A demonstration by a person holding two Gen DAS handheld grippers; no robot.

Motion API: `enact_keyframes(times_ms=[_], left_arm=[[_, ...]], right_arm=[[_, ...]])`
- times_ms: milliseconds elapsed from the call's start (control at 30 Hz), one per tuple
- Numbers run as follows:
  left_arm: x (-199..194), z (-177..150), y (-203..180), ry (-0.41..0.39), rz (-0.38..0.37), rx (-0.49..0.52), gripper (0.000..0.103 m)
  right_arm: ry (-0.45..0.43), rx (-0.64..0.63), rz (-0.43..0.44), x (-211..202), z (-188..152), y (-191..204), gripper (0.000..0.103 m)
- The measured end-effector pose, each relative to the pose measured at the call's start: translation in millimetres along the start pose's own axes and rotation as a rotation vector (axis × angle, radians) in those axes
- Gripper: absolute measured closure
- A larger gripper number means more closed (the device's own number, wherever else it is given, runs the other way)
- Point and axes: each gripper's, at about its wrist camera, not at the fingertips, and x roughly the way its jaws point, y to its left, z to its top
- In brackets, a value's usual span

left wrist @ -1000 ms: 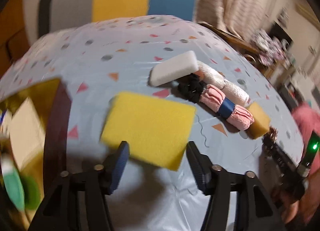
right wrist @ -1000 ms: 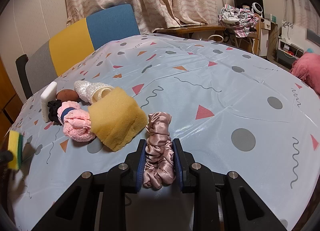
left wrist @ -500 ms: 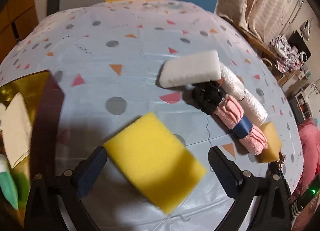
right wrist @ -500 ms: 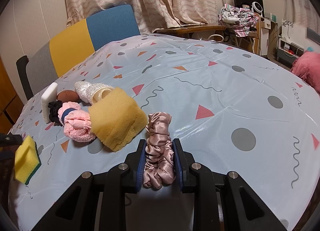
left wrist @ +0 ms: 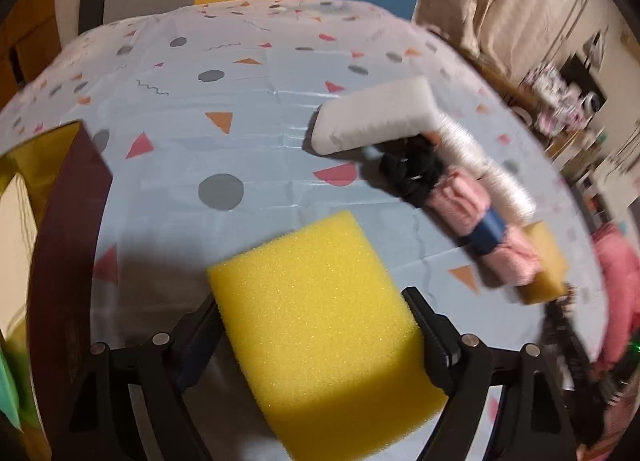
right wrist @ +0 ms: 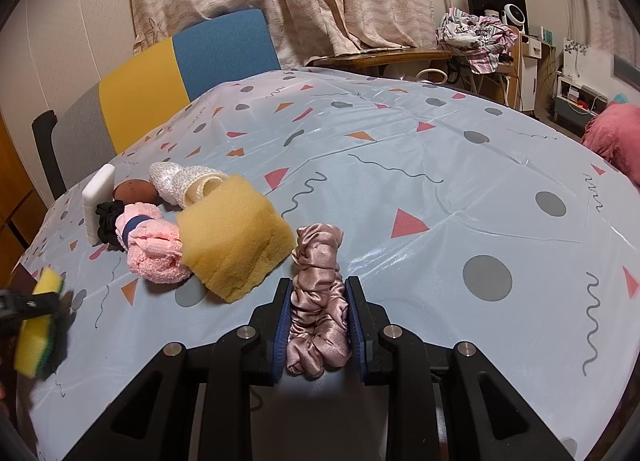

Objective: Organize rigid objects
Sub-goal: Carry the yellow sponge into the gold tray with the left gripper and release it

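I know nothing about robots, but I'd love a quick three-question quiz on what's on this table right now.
1. What does the right gripper hold?
A) a white block
B) a pink satin scrunchie
C) a black scrunchie
2. True or false: the tan sponge lies right beside the pink rolled towel.
3. Name what sits between the fingers of the left gripper.

Key: 1 B. 2 True. 3 The yellow sponge; the jaws have just been closing on it.
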Motion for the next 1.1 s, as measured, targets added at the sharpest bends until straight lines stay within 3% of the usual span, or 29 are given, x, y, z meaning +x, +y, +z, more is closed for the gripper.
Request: enact_keyframes(times_ms=[267, 433, 600, 833, 1000, 1100], left_arm=[[-64, -10, 1, -0.088, -0.11, 0.024, 0.016], [-109, -12, 23, -0.189, -0.066, 0.063, 0.016], [-126, -13, 65, -0.226, -0.005, 0.033, 0.016], [-120, -25, 127, -0.169, 0.022, -0.058, 0.015], [-104, -31, 152, -0.095, 0.02, -0.089, 0.014], [-101, -36, 157, -0.089, 0.071, -0.08, 0.012]], right_arm=[[0.0, -0.006, -0.007, 0, 0, 1, 0.077], [-0.003, -0.017, -0.02, -1, -1, 4, 0.077], [-0.007, -0.019, -0.026, -3, -2, 5, 0.078], [-0.009, -0.051, -0.058, -5, -3, 10, 0.079], [-0.006, -0.071, -0.076, -5, -3, 13, 0.079], [-0.004, -0.076, -0.082, -4, -3, 14, 0.079]])
